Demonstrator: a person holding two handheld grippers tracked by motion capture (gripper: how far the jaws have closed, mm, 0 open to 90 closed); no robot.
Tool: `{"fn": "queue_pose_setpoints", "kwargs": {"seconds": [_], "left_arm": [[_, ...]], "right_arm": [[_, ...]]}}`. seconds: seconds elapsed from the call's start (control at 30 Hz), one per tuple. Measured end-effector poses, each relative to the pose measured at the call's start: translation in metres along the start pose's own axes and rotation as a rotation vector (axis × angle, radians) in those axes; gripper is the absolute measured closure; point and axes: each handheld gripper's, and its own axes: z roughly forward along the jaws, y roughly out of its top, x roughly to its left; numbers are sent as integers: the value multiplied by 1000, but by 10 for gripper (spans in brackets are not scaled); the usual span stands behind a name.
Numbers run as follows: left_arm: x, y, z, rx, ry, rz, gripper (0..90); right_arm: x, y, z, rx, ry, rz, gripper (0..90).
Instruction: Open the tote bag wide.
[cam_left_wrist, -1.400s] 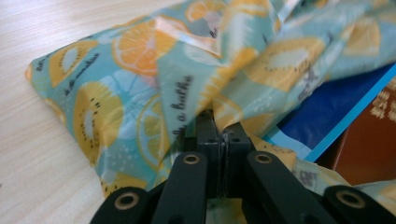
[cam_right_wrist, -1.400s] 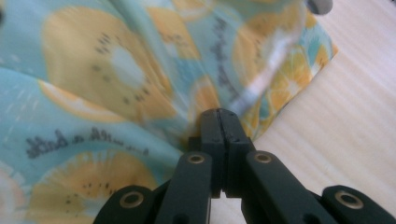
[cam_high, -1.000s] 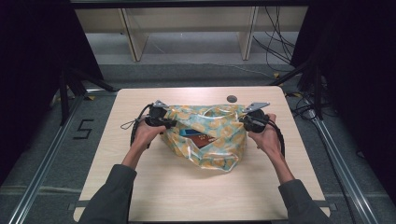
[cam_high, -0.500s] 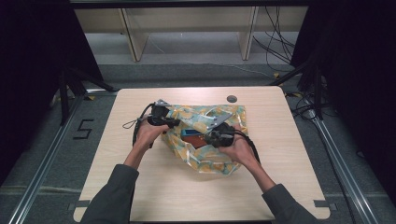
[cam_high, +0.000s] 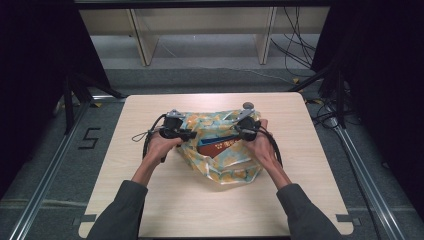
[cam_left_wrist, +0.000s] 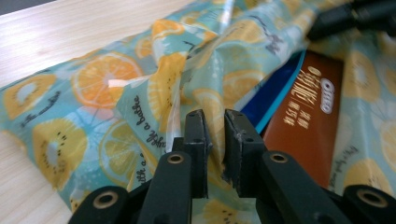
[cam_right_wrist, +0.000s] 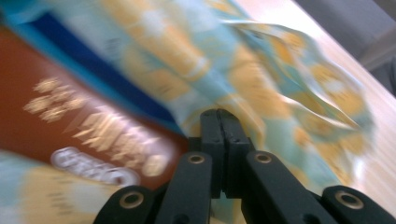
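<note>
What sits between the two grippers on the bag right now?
In the high view, between the left gripper and the right gripper lies the fruit-print bag, with a brown packet showing in its mouth.

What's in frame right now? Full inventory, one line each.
fruit-print bag: 1, teal with orange and kiwi slices, table centre, crumpled, mouth open
packet: 1, brown with blue edge, inside the bag mouth
small round object: 1, dark, far side of table by the bag
table: 1, light wood
shelf unit: 1, pale wood, beyond the table
left gripper: 1, black, at the bag's left edge; jaws have just been opening, a bag fold sits in the gap
right gripper: 1, black, shut, at the bag's right edge
forearms: 2, grey sleeves, entering from the bottom
</note>
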Motion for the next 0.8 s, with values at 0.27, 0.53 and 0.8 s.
{"fn": "queue_pose_setpoints", "kwargs": {"seconds": [0.27,0.53,0.8], "left_arm": [[-9,2,5,2,0,37,798],[6,-12,11,15,23,-12,792],[-10,-1,-4,-16,52,22,619]], "right_arm": [[-30,-7,18,39,-71,38,900],[-49,-29,37,69,-19,139,900],[-49,-22,5,-15,23,142,900]]}}
